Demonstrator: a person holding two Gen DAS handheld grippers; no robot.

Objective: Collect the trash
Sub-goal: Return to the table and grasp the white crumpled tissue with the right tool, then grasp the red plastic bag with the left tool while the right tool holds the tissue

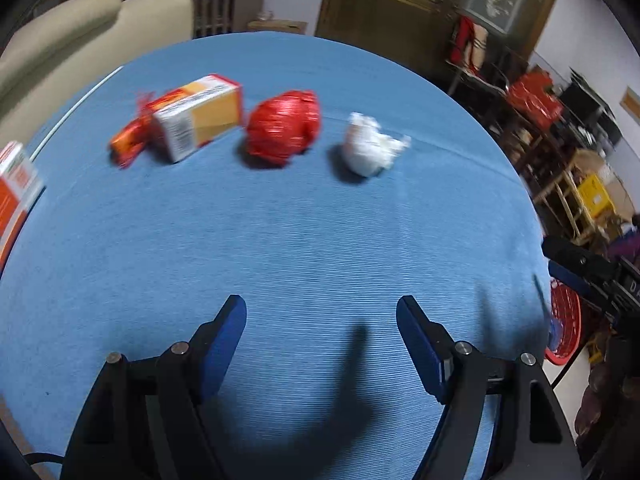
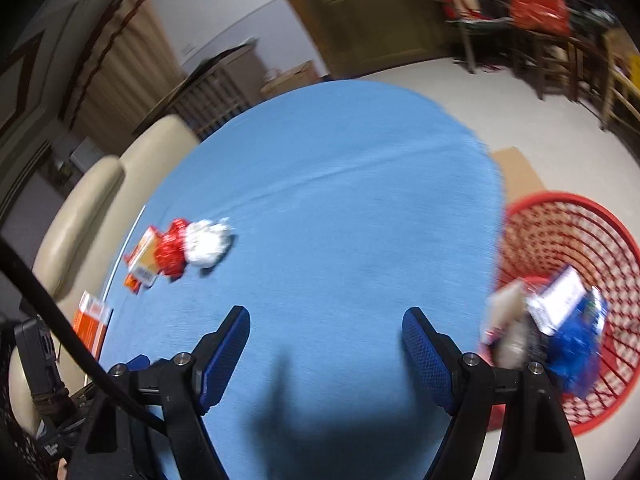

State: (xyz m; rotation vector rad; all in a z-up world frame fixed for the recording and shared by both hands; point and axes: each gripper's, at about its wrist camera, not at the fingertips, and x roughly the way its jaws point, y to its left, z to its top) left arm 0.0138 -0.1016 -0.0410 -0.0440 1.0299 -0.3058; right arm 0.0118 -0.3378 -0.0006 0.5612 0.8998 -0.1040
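Note:
On the blue tablecloth [image 1: 300, 240] lie a crumpled white tissue [image 1: 372, 146], a crumpled red wrapper [image 1: 284, 128], a yellow and white carton [image 1: 200, 118] and an orange wrapper [image 1: 128, 140] behind it. My left gripper [image 1: 320, 312] is open and empty, well short of them. My right gripper [image 2: 326, 324] is open and empty over the cloth [image 2: 340, 200]; the same trash pile [image 2: 188, 248] lies far to its left. A red mesh basket [image 2: 580, 248] stands on the floor at the right and holds a blue wrapper [image 2: 576, 344] and other trash.
An orange and white box [image 1: 14, 188] stands at the table's left edge, also in the right wrist view [image 2: 92, 320]. A beige sofa [image 1: 80, 40] is behind the table. Wooden chairs and shelves [image 1: 560, 152] stand at the right. The basket's rim shows in the left view [image 1: 566, 324].

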